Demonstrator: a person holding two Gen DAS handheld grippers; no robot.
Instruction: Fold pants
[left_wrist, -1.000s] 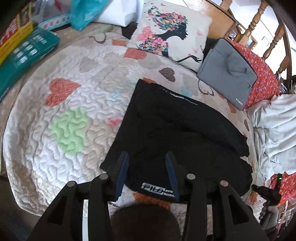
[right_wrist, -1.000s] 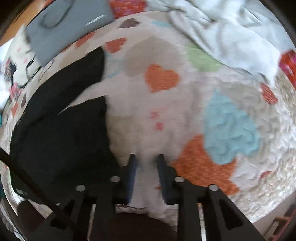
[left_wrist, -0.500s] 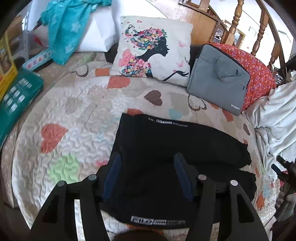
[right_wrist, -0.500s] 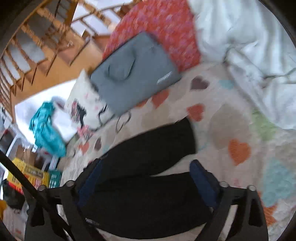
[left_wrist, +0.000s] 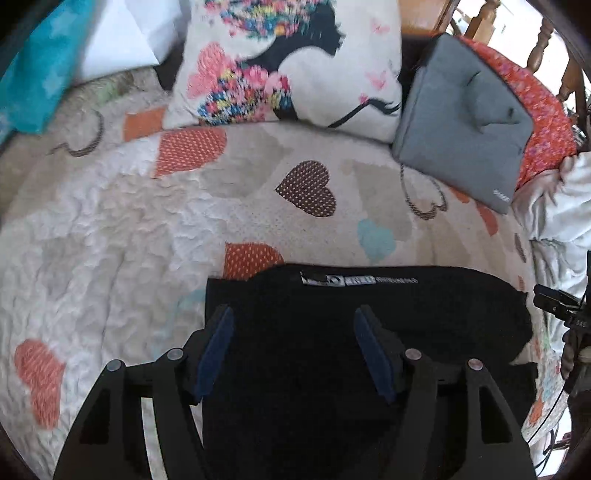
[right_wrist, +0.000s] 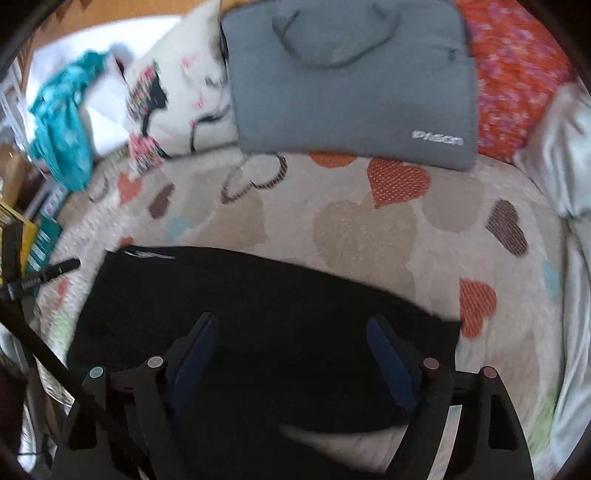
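The left gripper (left_wrist: 293, 350) stands with its blue-padded fingers spread wide, nothing between them, poised over the black pants (left_wrist: 369, 332). The right gripper (right_wrist: 291, 354) is likewise wide apart and holds nothing, also above the dark fabric; whether either touches the cloth cannot be told.

The pants lie folded into a flat dark block on the heart-patterned quilt (left_wrist: 110, 229), toward the near edge of the bed. A white printed label runs along the pants' far edge in the left wrist view, and in the right wrist view the same garment (right_wrist: 258, 306) stretches from the near left toward the near right of the quilt (right_wrist: 362, 229), with pale quilt showing at its near side.

Beyond the pants, at the far edge of the bed, a white cushion with a flower-haired woman's silhouette (left_wrist: 295, 62) leans beside a grey laptop bag (left_wrist: 461, 122). The bag rests against a red floral pillow (left_wrist: 543, 110). In the right wrist view the bag (right_wrist: 351, 81) shows white lettering at its lower corner. A teal cloth (right_wrist: 62, 136) lies at the far left, and a pale crumpled blanket (right_wrist: 569, 166) lies along the right edge.
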